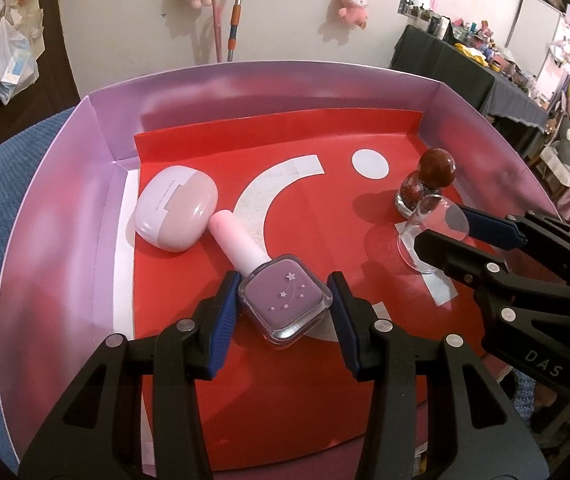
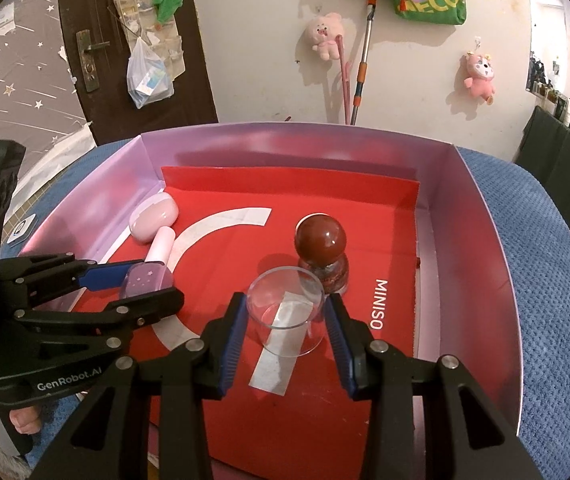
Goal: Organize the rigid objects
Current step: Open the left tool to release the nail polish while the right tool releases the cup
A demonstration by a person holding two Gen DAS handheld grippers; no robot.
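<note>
Glass: the purple nail polish bottle (image 1: 285,300) lies inside the lilac box (image 1: 65,208), beside the pink earbud case (image 1: 175,212).
Left gripper (image 1: 283,312): open, straddling its square body.
Right gripper (image 2: 285,320): open around the clear cup (image 2: 287,312).
Handling: slick, breakable; grip flat sides.

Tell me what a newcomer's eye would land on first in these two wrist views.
Probably the bright red liner with white shapes covering the floor of the lilac box. Next, the purple nail polish bottle lying between the left gripper's open fingers, its pink cap toward a pink case at the left wall. To the right, a clear cup sits between the right gripper's fingers, before a round-topped red bottle.
</note>
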